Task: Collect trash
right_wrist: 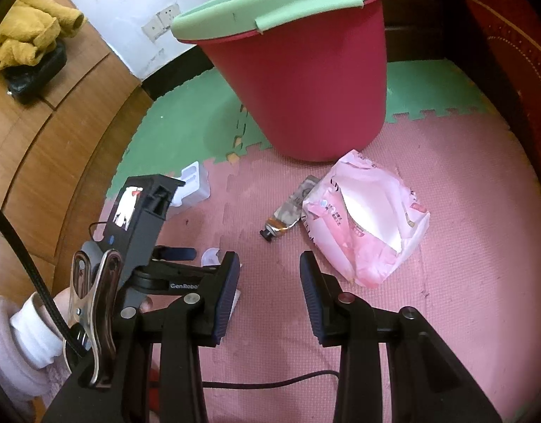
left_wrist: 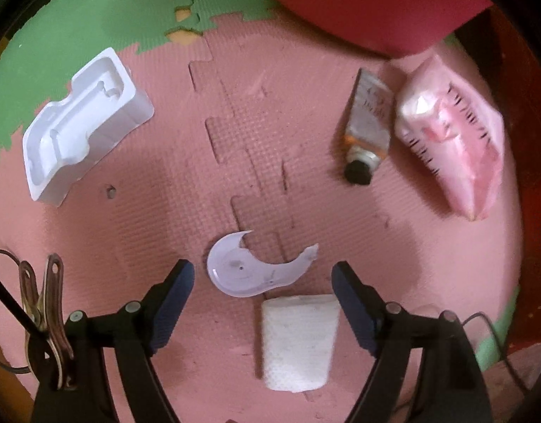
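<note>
Left claw (left_wrist: 262,278): spread wide, empty, pointing down over the foam floor mat (left_wrist: 186,176). Broken white plastic disc (left_wrist: 242,271) and folded white tissue (left_wrist: 298,342) lying between its fingers. Right claw (right_wrist: 270,296): part open, empty. Squeezed tube (right_wrist: 288,211) and pink wrapper (right_wrist: 365,222) just before the red bucket (right_wrist: 305,81); white plastic tray (left_wrist: 84,120) left of the bucket.

Your left tool (left_wrist: 262,280) has black arms, dark blue ribbed pads and silver screws. Your right tool (right_wrist: 269,296) matches it; a steel clip (right_wrist: 94,313) pins its black cable (right_wrist: 31,271). Your sleeve (right_wrist: 13,345) is pale pink with a white cuff.
</note>
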Tool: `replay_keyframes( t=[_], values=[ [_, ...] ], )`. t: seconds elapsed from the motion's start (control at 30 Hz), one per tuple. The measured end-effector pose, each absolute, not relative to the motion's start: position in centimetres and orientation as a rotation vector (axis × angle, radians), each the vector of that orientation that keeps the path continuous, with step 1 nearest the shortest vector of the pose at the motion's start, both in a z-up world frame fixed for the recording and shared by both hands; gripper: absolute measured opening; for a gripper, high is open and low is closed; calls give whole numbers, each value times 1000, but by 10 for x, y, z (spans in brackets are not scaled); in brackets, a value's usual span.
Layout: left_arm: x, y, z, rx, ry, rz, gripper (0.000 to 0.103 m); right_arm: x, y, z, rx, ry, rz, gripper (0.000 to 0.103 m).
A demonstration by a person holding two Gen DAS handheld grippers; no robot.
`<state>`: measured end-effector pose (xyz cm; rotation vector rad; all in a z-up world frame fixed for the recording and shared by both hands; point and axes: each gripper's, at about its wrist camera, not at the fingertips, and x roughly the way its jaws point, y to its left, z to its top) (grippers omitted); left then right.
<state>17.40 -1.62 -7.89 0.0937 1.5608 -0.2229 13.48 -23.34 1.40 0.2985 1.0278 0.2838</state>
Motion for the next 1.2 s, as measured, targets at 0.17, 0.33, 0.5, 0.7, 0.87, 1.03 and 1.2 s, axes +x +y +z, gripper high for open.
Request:
replay_keyframes(
  t=[0.17, 0.33, 0.5, 0.7, 0.87, 1.03, 1.2],
  values=[
    [174, -17, -87, 107, 1563, -235, 85, 135, -230, 12, 292, 1037, 286, 37],
    [177, -30, -91, 153, 1538, -237, 86, 135, -229, 12, 293, 1039, 284, 37],
    [178, -36, -94, 161, 1527, -199, 85, 137, -230, 9, 298, 1048, 276, 37],
    [174, -48, -91, 184, 1515, -205, 72, 138, -231, 8, 297, 1053, 268, 37],
    [171, -50, -89, 192, 1519, -219, 72, 138, -232, 8, 297, 1052, 268, 37],
    [173, -39, -73, 124, 1524, -205, 71, 139, -235, 7, 295, 1054, 269, 37],
    [178, -25, -49, 85, 1484, -173, 72, 141, -235, 2, 287, 1064, 253, 37]
  ],
)
